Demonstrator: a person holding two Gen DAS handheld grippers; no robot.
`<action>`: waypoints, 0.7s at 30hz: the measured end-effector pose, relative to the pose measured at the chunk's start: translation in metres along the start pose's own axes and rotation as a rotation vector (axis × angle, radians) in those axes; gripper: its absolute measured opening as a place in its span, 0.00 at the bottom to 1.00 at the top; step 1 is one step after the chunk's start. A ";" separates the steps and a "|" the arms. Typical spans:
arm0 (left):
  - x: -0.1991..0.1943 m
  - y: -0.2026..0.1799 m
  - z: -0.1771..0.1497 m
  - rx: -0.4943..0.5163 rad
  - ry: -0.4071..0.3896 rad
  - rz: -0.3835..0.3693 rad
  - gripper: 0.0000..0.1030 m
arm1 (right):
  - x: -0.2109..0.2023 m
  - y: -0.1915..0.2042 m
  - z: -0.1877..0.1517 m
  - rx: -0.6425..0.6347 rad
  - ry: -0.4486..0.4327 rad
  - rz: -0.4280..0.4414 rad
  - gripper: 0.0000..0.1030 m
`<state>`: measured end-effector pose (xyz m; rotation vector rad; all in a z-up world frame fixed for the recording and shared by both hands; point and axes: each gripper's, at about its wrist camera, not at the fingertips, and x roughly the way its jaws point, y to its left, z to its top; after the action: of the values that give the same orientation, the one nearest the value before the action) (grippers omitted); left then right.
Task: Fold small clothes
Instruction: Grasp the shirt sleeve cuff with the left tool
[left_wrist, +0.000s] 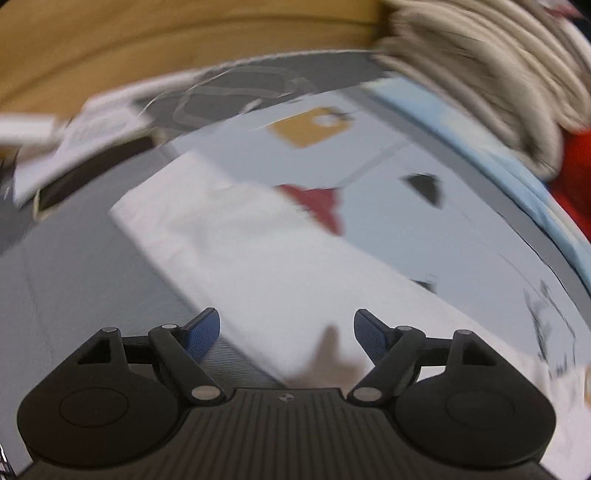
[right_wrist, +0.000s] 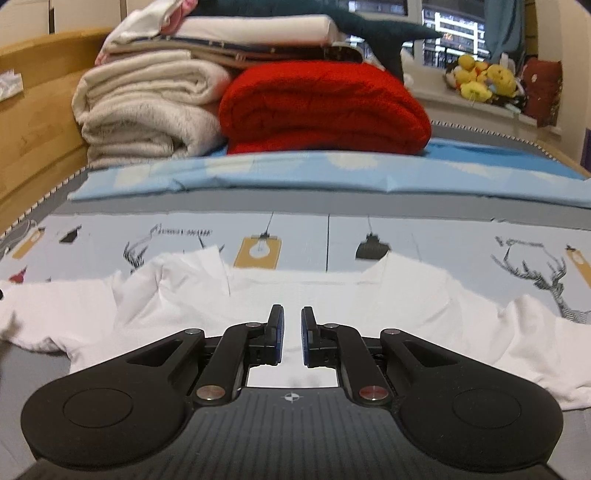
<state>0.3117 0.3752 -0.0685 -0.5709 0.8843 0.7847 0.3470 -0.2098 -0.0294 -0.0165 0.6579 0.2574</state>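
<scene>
Left gripper (left_wrist: 287, 330) hovers wide open above white shirt (left_wrist: 258, 243); right gripper (right_wrist: 291, 325) nearly closed, empty.

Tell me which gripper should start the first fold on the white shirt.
Left, probably. The left gripper has its jaws wide open right over an edge of the white shirt. The right gripper sits mid-garment with jaws nearly closed, holding nothing.

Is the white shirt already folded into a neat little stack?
No, the white shirt lies spread flat on the bed, sleeves out to both sides, ahead of the right gripper.
</scene>
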 end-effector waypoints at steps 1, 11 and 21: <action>0.005 0.007 0.003 -0.029 0.013 0.007 0.81 | 0.003 0.001 -0.001 -0.005 0.012 0.001 0.09; 0.019 0.020 0.010 -0.102 0.028 0.002 0.04 | 0.015 0.012 -0.006 -0.036 0.061 0.011 0.09; -0.071 -0.060 -0.007 0.082 -0.170 -0.169 0.04 | -0.008 0.014 -0.001 -0.040 0.049 -0.004 0.09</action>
<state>0.3283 0.3085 -0.0052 -0.4919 0.6988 0.6309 0.3370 -0.1977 -0.0244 -0.0626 0.7013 0.2667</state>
